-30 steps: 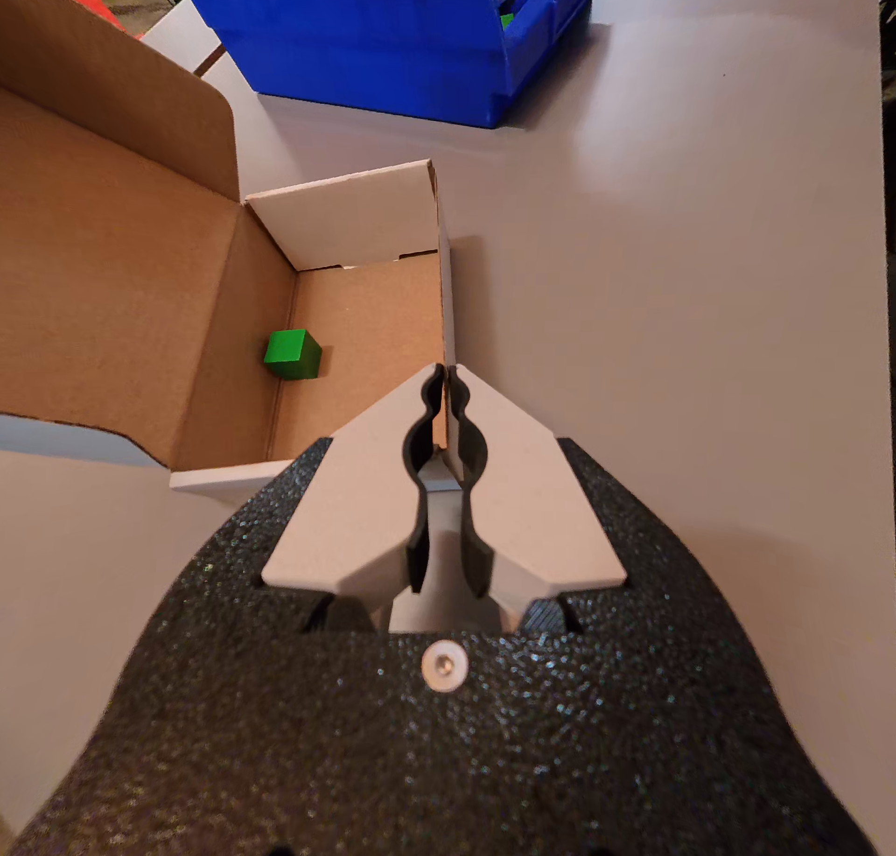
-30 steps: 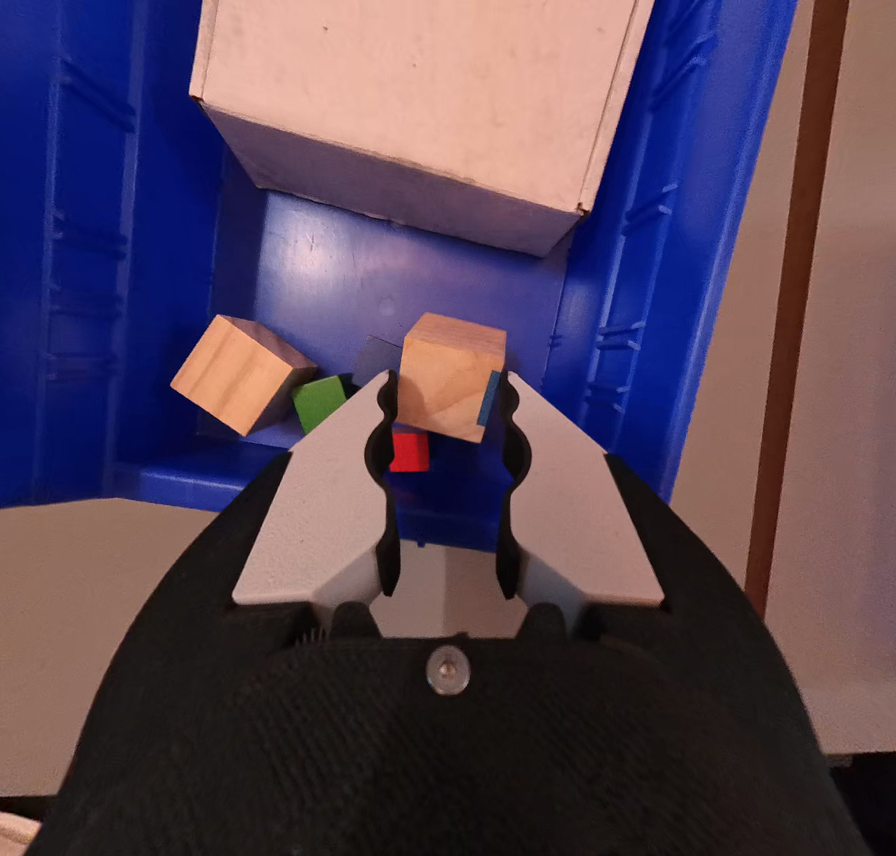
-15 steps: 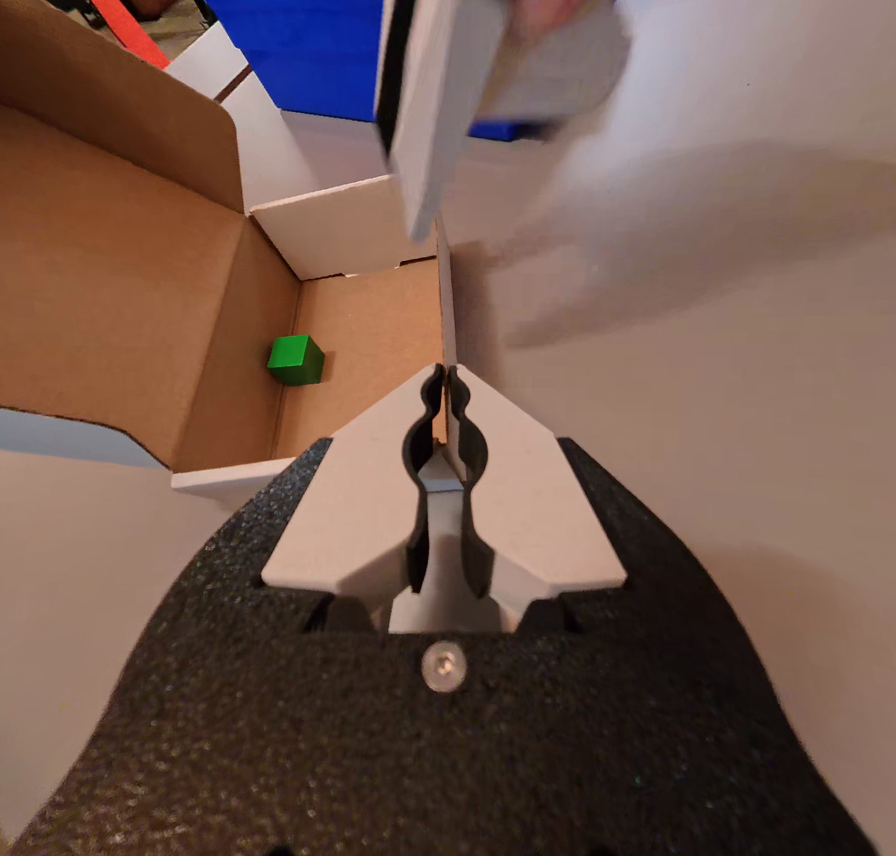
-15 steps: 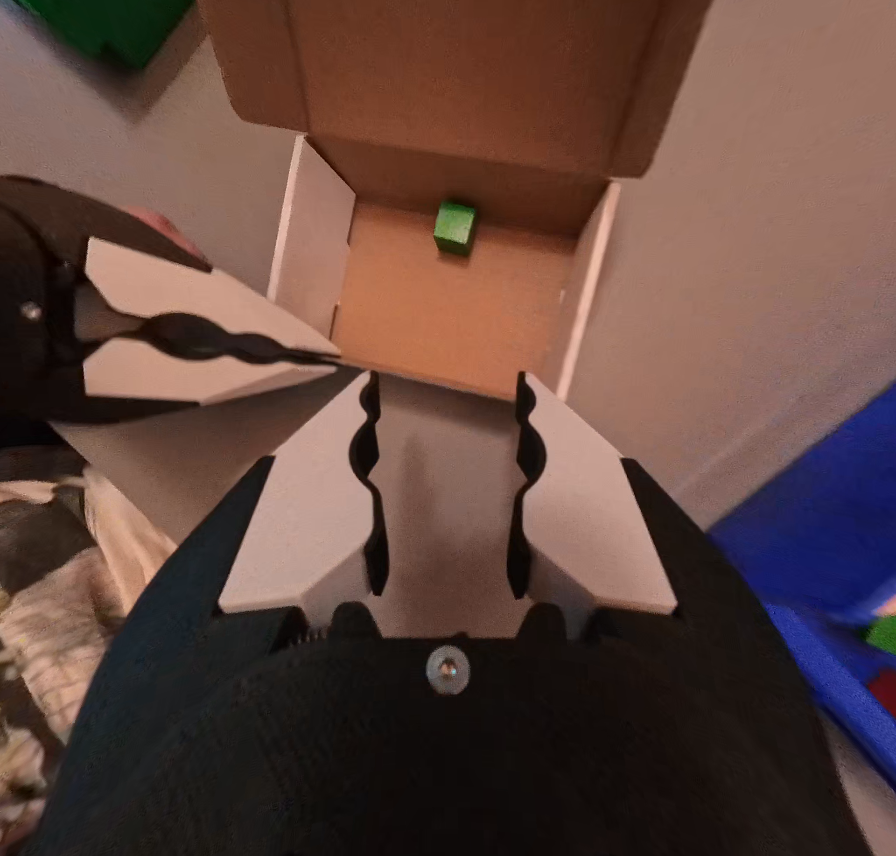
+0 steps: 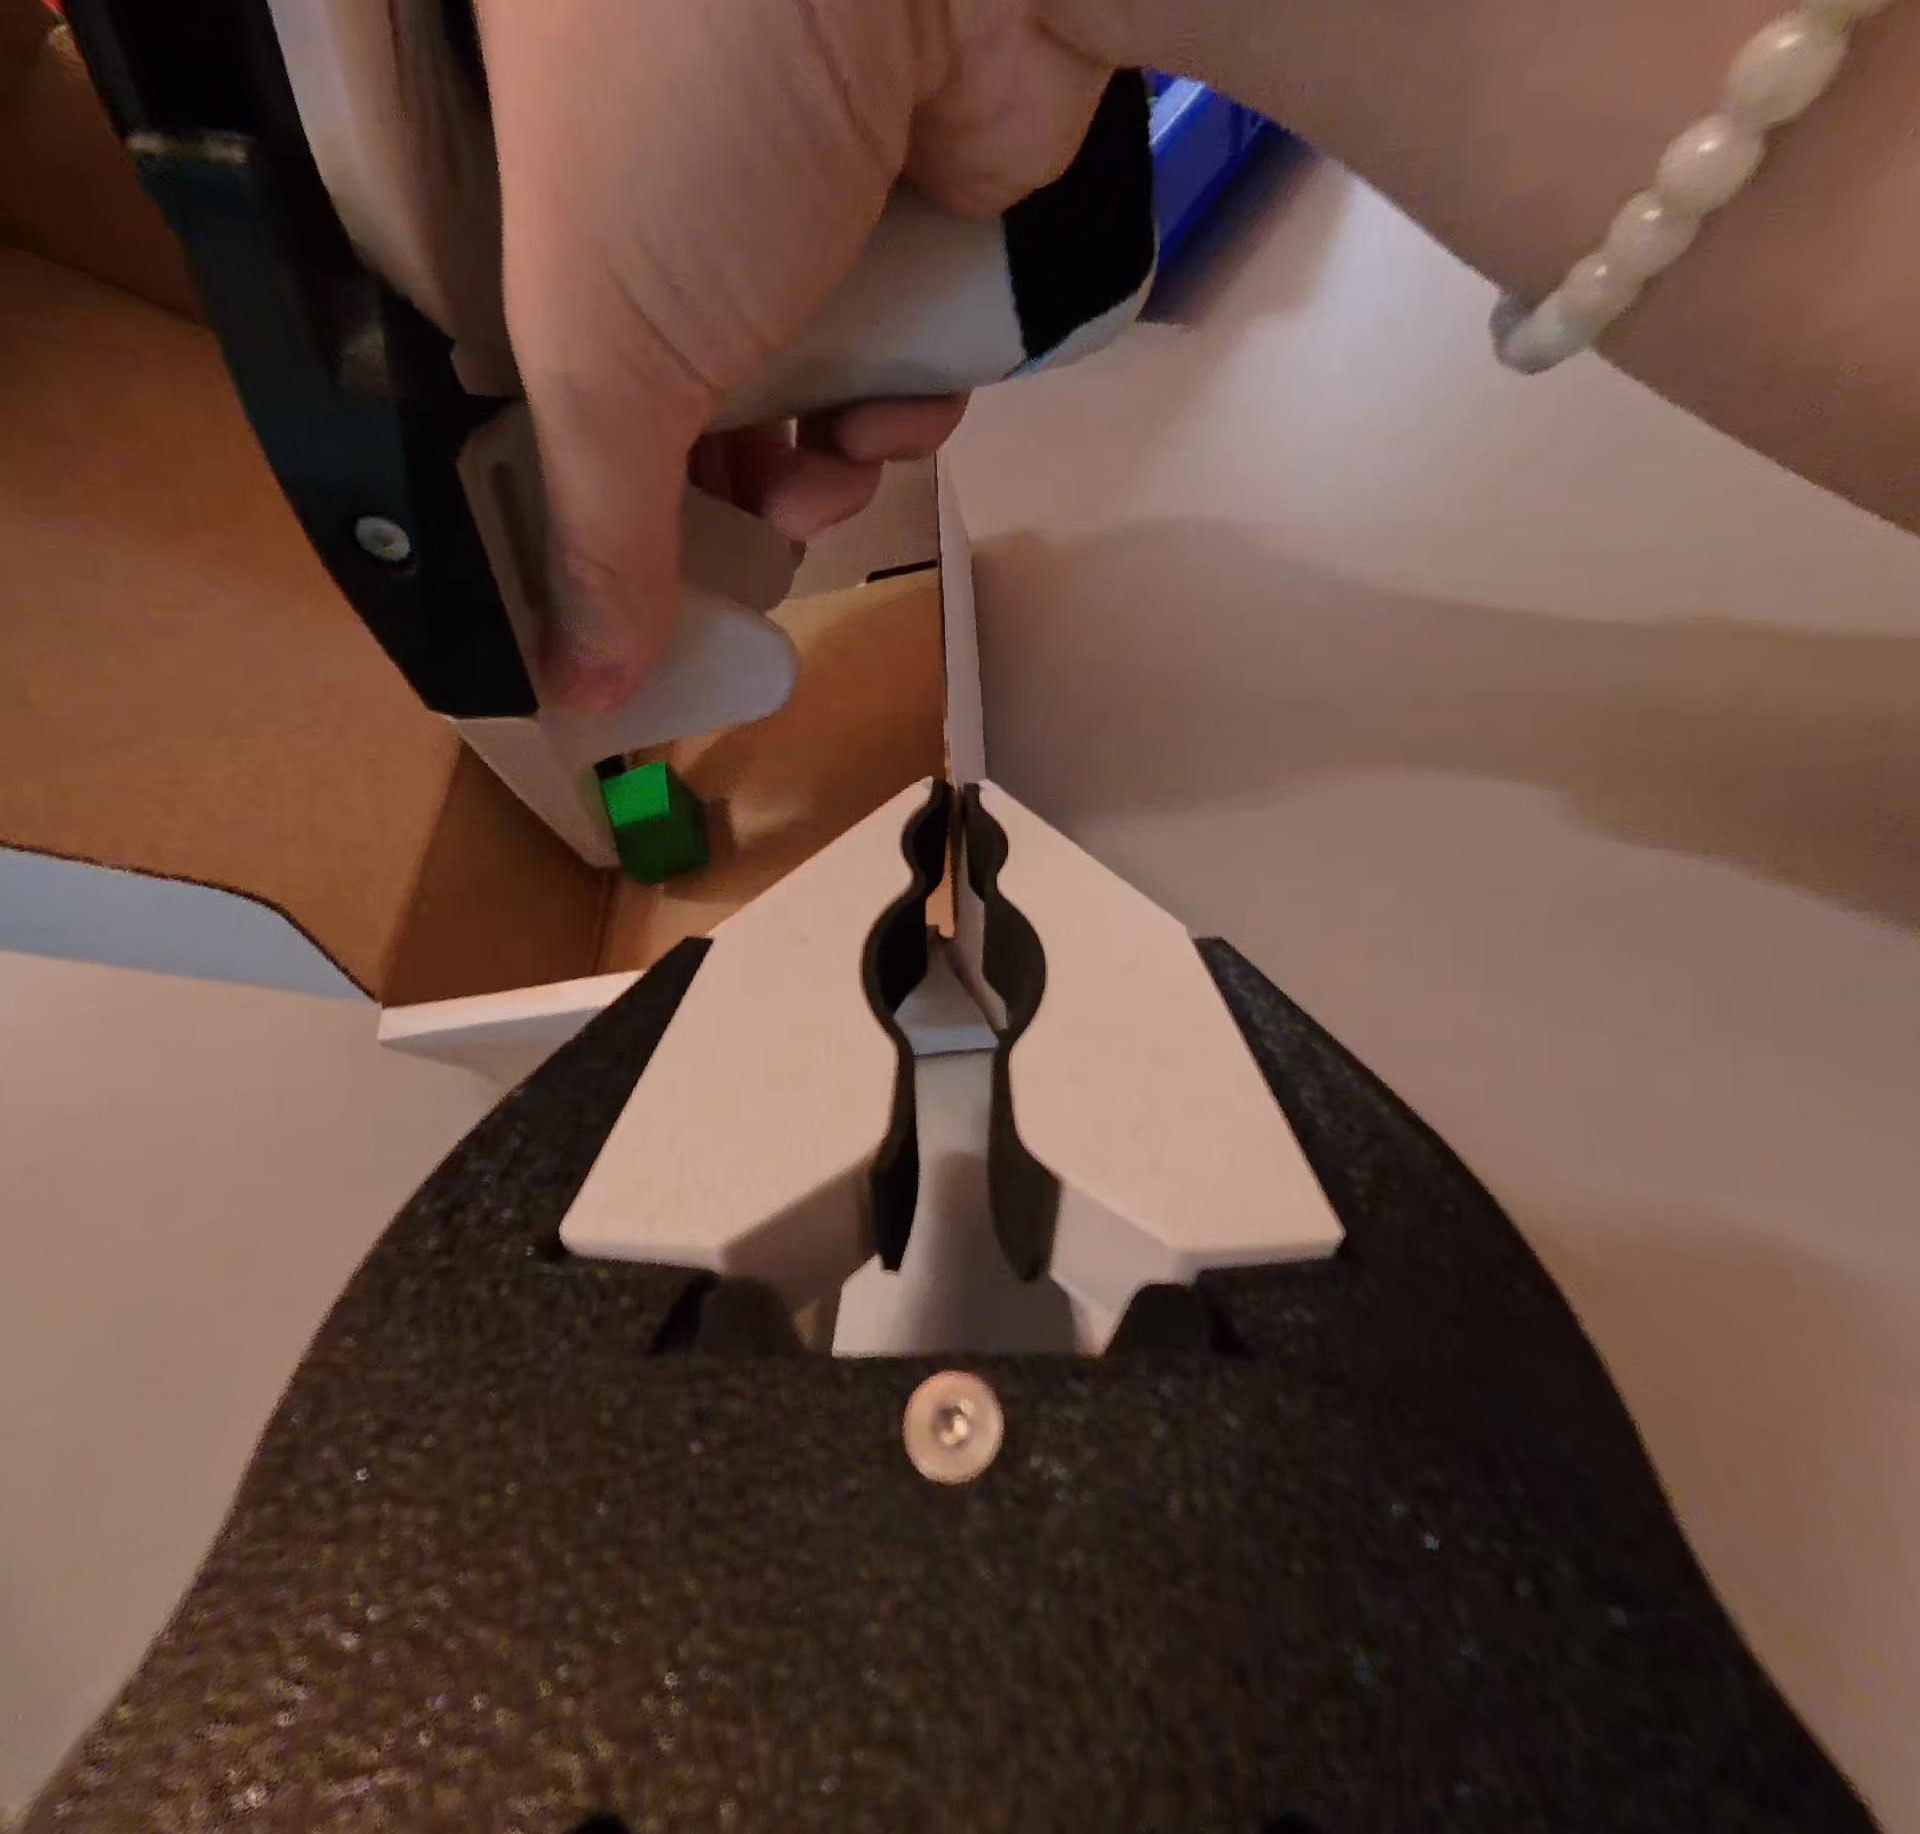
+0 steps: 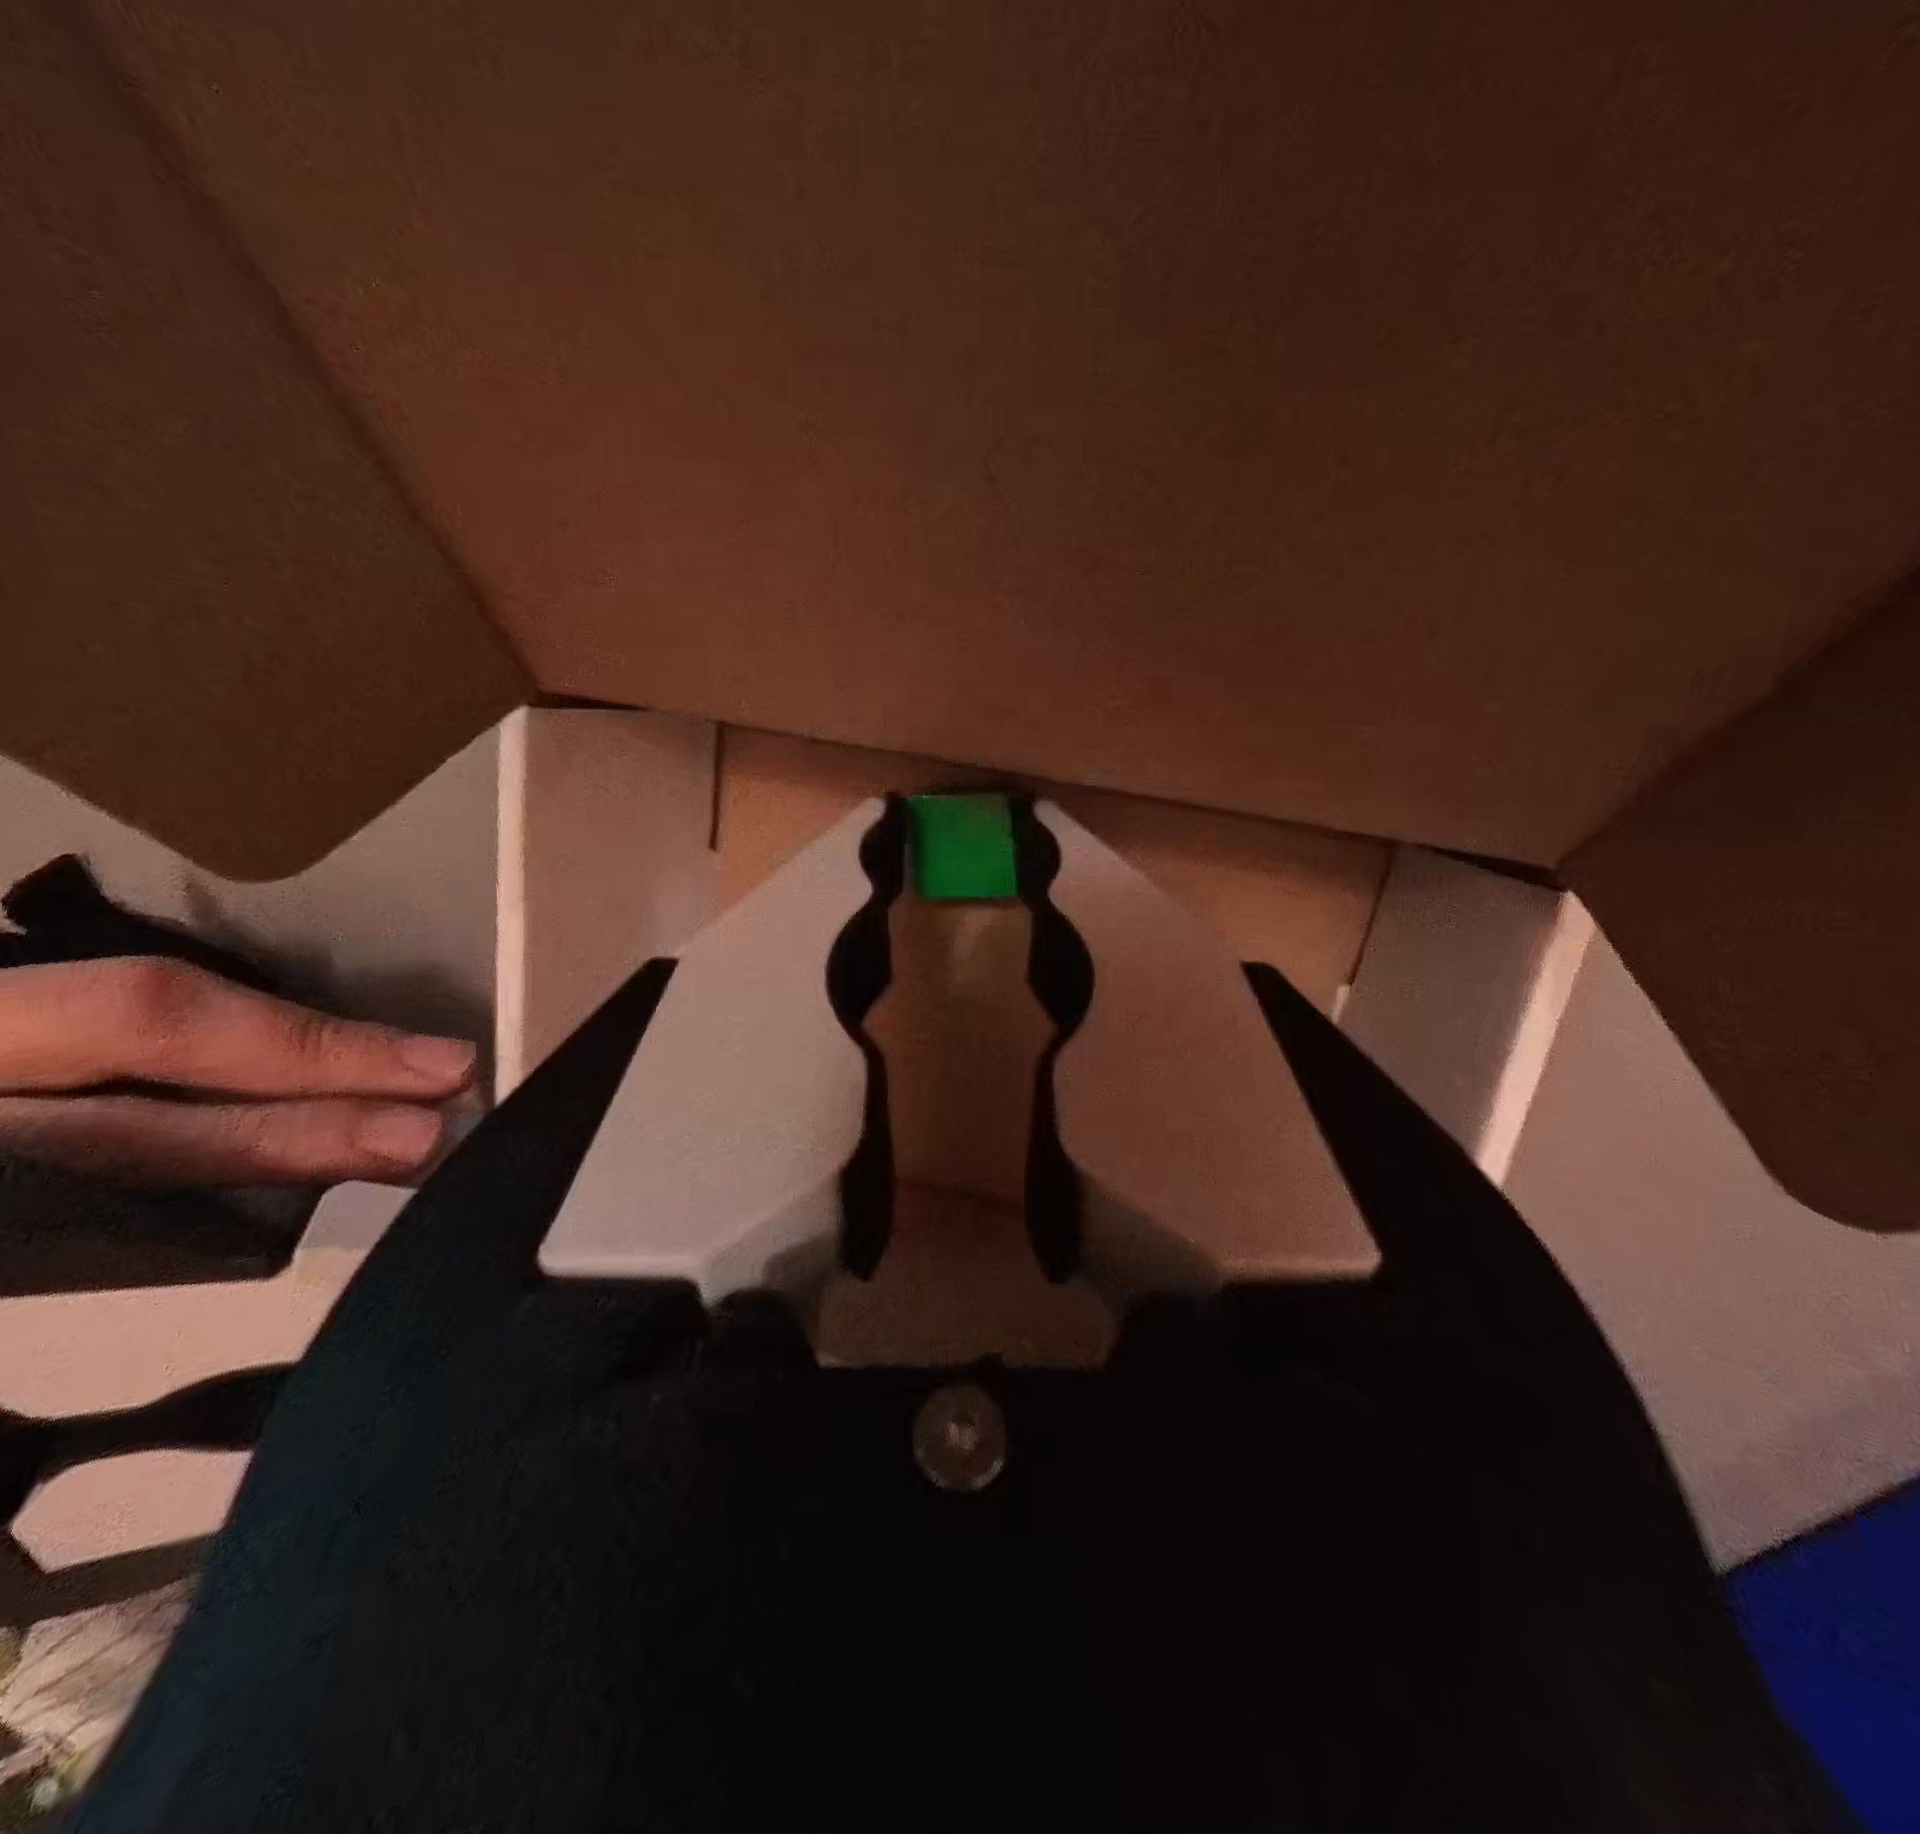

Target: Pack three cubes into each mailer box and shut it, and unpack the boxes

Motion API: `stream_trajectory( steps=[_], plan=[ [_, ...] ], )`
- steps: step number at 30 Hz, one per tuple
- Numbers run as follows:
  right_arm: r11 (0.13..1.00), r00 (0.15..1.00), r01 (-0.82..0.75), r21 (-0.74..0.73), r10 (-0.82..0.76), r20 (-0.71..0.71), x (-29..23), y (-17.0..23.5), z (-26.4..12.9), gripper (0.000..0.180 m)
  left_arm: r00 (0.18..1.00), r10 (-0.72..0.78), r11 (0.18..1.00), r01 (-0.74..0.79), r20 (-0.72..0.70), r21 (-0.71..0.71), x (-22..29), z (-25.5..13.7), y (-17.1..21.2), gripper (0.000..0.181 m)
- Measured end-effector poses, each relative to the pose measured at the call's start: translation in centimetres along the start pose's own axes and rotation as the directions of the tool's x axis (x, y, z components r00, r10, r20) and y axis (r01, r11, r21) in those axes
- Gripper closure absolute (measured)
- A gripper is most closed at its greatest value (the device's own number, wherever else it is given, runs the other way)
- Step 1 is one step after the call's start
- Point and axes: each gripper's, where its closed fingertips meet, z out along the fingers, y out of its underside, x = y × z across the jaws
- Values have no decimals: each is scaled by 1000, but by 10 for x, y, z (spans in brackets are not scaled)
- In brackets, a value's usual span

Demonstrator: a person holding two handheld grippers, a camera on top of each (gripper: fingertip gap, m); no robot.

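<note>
Right hand-held gripper [image 6: 958, 854] has dropped from above the mailer box [image 5: 961, 641] to its floor, jaws straddling the green cube [image 6: 958, 846], not clamped yet. So we're unpacking. Left hand-held gripper [image 5: 957, 797] stays clenched on the box's side wall, steadying it.

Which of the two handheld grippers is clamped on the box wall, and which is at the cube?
The left gripper is shut on the white cardboard mailer box's side wall. The right gripper reaches inside, jaws either side of the small green cube.

One mailer box [image 5: 260, 589], one green cube [image 6: 961, 846]
</note>
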Motion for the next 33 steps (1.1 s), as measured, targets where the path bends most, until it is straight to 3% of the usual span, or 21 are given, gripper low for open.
stream_trajectory(
  steps=[4, 8, 12, 16, 19, 25, 27, 30, 33],
  plan=[
    [998, 999, 52, 20, -52, 11, -5, 6, -22, 160, 1000, -5, 1000, 5, -4, -4, -1, -1, 2, 181],
    [990, 995, 96, 100, -97, 4, 4, 19, -77, 160, 1000, -8, 1000, 8, -5, -5, -2, -1, 2, 181],
    [986, 981, 30, 161, 1, -192, 73, 54, -151, 160, 1000, -7, 1000, 7, -2, -6, -2, 0, 2, 181],
    [961, 881, -94, 259, 201, -428, 179, 101, -219, 160, 1000, -4, 1000, 4, -1, -6, -2, 0, 3, 181],
    [948, 836, -225, 223, 306, -455, 237, 147, -221, 160, 1000, -2, 1000, 2, -6, -13, -2, 0, 3, 181],
    [937, 825, -323, 130, 346, -446, 270, 196, -193, 159, 1000, 6, 1000, -6, -4, -17, -3, -1, 5, 180],
    [935, 827, -321, 148, 353, -438, 267, 190, -190, 123, 1000, 29, 999, -29, 4, -25, -5, -1, 6, 180],
    [933, 855, -172, 316, 300, -422, 237, 138, -202, 120, 998, 55, 997, -54, 13, -47, -7, -3, 9, 179],
    [847, 955, 31, 531, 131, -265, 162, 57, -205, 126, 999, 39, 998, -39, 1, -45, -9, -4, 10, 179]
  ],
)
